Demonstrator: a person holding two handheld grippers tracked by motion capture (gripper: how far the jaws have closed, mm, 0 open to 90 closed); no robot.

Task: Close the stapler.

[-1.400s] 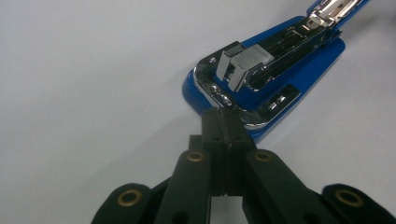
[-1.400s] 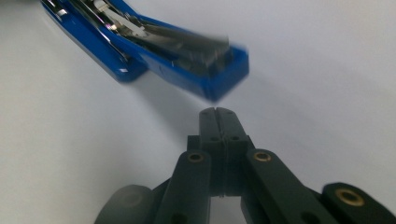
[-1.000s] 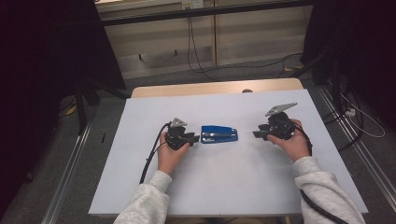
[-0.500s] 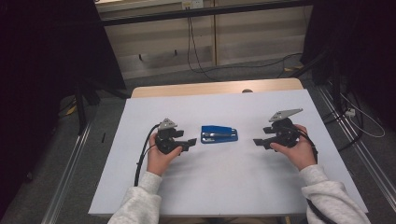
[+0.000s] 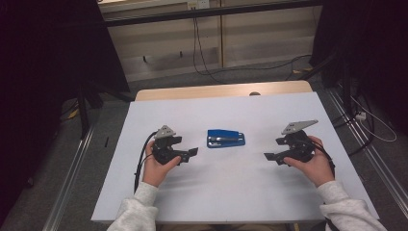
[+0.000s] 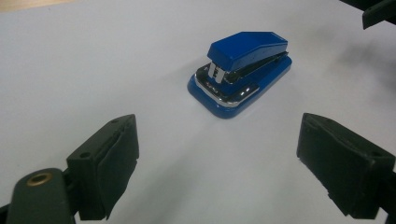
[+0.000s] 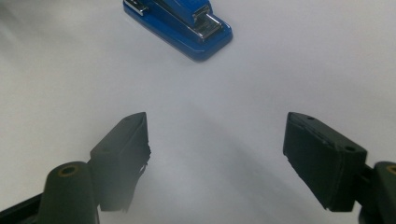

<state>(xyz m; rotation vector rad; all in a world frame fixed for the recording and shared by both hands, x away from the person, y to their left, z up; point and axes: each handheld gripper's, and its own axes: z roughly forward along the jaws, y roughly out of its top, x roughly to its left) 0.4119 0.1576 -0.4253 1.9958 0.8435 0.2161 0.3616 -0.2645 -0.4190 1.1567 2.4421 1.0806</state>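
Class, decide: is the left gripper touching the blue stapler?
Apart. In the left gripper view, bare white table lies between the open left gripper and the blue stapler; the high view shows the same gap.

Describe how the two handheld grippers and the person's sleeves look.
Both the left gripper and right gripper are black, each topped with a grey three-cornered plate. Their fingers are blocky black pads with small screw holes. A black cable trails from the left one. The person wears light grey sleeves.
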